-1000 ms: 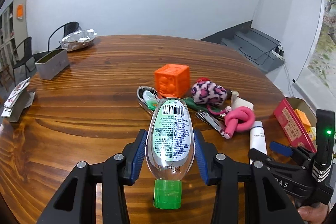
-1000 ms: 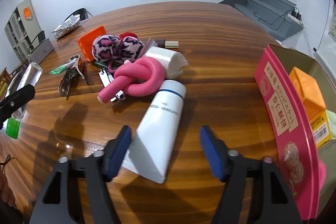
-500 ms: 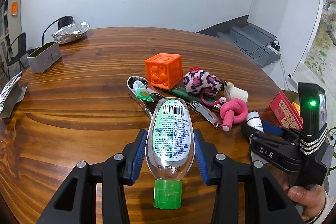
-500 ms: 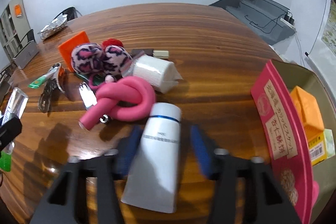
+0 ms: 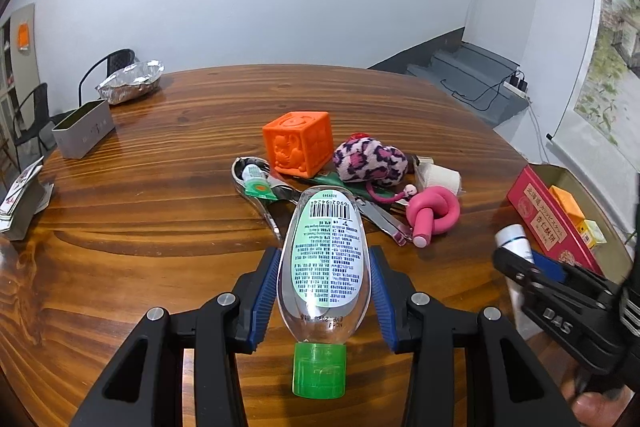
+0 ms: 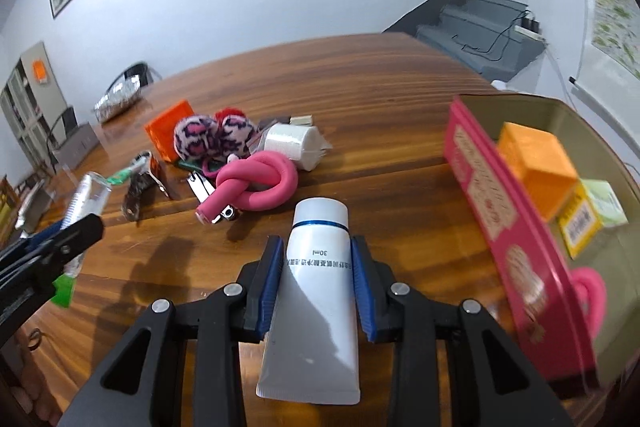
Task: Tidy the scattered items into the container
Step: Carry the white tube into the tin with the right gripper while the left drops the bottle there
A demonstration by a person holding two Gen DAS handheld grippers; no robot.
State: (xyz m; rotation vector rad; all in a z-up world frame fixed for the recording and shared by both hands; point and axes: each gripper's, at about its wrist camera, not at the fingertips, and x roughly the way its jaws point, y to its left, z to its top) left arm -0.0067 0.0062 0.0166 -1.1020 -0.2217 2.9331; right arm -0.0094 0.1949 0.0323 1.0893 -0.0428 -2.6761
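The left tool (image 5: 324, 291) is clenching a clear bottle (image 5: 323, 267); the right tool (image 6: 318, 287), having just closed, is gripping a white tube (image 6: 316, 287). Both are heading for the box (image 6: 516, 227), judging by the task

A round wooden surface (image 5: 168, 195) carries a loose pile near its middle — an orange cube (image 5: 299, 142), a leopard-print plush (image 5: 370, 160), a white roll (image 5: 438, 175), a knotted pink tube (image 5: 434, 210), nail clippers (image 5: 382, 217) and a small green-labelled tube (image 5: 256, 181). Far left stand a grey tin (image 5: 82, 129) and crumpled foil (image 5: 130, 83); at the right edge — the box (image 6: 560, 119).
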